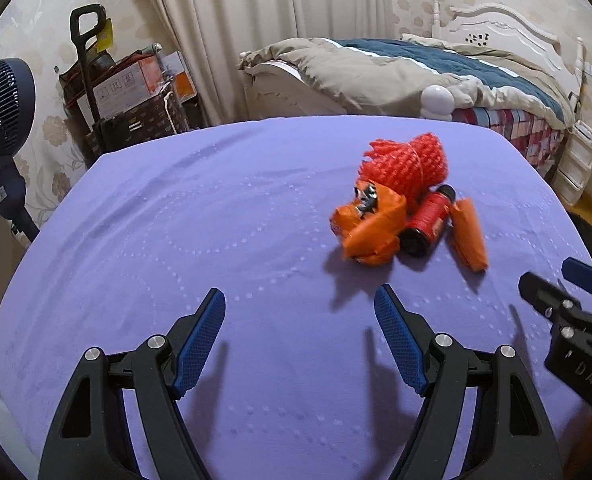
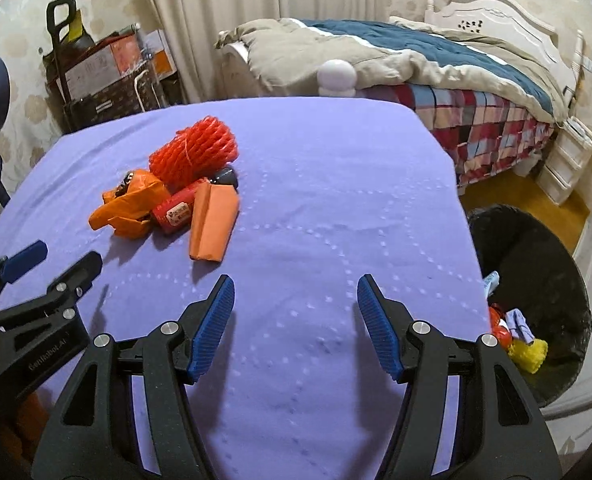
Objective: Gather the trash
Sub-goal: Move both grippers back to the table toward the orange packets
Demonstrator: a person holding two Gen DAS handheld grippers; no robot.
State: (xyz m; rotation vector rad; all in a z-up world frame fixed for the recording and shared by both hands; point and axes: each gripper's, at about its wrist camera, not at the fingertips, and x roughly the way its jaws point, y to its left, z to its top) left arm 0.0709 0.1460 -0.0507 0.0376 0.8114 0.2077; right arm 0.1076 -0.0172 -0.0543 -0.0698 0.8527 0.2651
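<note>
The left gripper (image 1: 299, 300), black-framed with blue ribbed pads, is hovering over the purple embossed tablecloth (image 1: 176, 220) with its jaws standing wide and nothing between them. The right gripper (image 2: 294, 286), built the same way, is also standing wide apart and empty above the same cloth, just beside the left one. Ahead of the left gripper a small heap of trash is lying on the cloth: a crumpled orange plastic wrapper (image 1: 369, 226), a small red bottle with a dark cap (image 1: 429, 218) lying on its side against it, a folded orange packet (image 1: 471, 234) touching the bottle's other side, and a red foam fruit net (image 1: 407, 162) resting at the back of the heap. From the right wrist view the heap is sitting off to the left. Beyond the table's right edge a black-lined round trash bin (image 2: 551, 264) is standing on the floor, holding yellow, red and pale scraps. Behind, a bed with a beige and teal quilt (image 1: 395, 68) is filling the background, and a dark blue fan (image 1: 0, 100) is standing at the left.
</note>
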